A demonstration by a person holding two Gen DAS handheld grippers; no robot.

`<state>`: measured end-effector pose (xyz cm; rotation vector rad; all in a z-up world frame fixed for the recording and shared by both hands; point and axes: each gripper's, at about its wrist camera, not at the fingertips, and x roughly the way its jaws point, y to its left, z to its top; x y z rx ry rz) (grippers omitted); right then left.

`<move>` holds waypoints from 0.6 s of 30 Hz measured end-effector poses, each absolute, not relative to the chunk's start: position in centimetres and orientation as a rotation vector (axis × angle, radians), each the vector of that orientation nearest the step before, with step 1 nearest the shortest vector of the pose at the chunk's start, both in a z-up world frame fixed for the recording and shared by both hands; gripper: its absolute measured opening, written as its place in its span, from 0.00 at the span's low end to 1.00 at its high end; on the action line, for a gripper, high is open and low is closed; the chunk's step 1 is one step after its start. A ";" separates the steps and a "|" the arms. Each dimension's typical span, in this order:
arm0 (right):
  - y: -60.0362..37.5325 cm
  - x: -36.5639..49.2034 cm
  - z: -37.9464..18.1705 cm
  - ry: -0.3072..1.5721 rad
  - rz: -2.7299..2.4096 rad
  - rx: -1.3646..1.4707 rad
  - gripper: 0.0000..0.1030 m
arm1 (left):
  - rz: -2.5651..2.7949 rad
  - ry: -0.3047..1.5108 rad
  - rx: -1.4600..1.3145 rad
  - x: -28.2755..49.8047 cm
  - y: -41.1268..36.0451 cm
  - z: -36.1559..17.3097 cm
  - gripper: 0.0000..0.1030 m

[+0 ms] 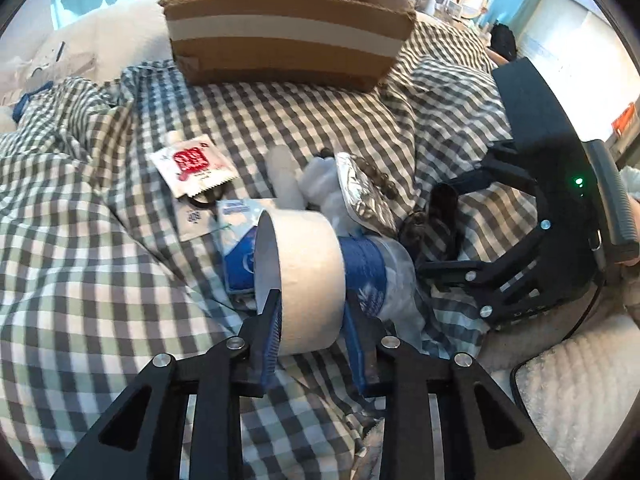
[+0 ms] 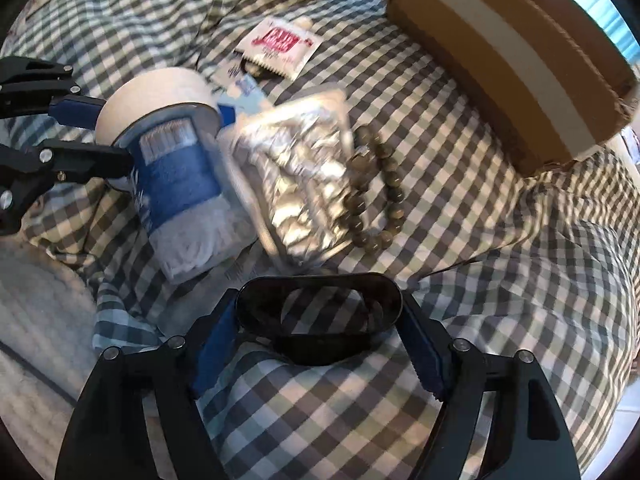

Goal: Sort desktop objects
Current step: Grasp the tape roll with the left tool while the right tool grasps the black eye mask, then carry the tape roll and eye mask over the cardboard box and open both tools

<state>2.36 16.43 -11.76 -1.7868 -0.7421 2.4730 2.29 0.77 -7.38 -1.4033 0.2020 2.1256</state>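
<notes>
My left gripper (image 1: 310, 326) is shut on a white tape roll (image 1: 304, 276), which also shows in the right wrist view (image 2: 156, 94). A blue-labelled cotton swab jar (image 2: 188, 196) lies right behind the roll. My right gripper (image 2: 320, 344) holds a black oval band (image 2: 318, 322) between its fingers, low over the checked cloth (image 2: 480, 280). A silver foil pack (image 2: 304, 172), a bead bracelet (image 2: 376, 188) and a red-and-white sachet (image 1: 192, 166) lie on the cloth. The right gripper also shows in the left wrist view (image 1: 452, 240).
An open cardboard box (image 1: 288, 40) stands at the far edge of the cloth, seen also in the right wrist view (image 2: 520, 48). A white fluffy object (image 1: 320, 184) and a blue-white packet (image 1: 240, 248) lie in the pile. A white ribbed mat (image 1: 580, 392) lies to the right.
</notes>
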 end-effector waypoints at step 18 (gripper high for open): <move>16.5 2.5 -5.3 -0.751 2.604 -1.538 0.74 | 2.289 0.218 -1.289 0.5 -0.7 -3.2 0.28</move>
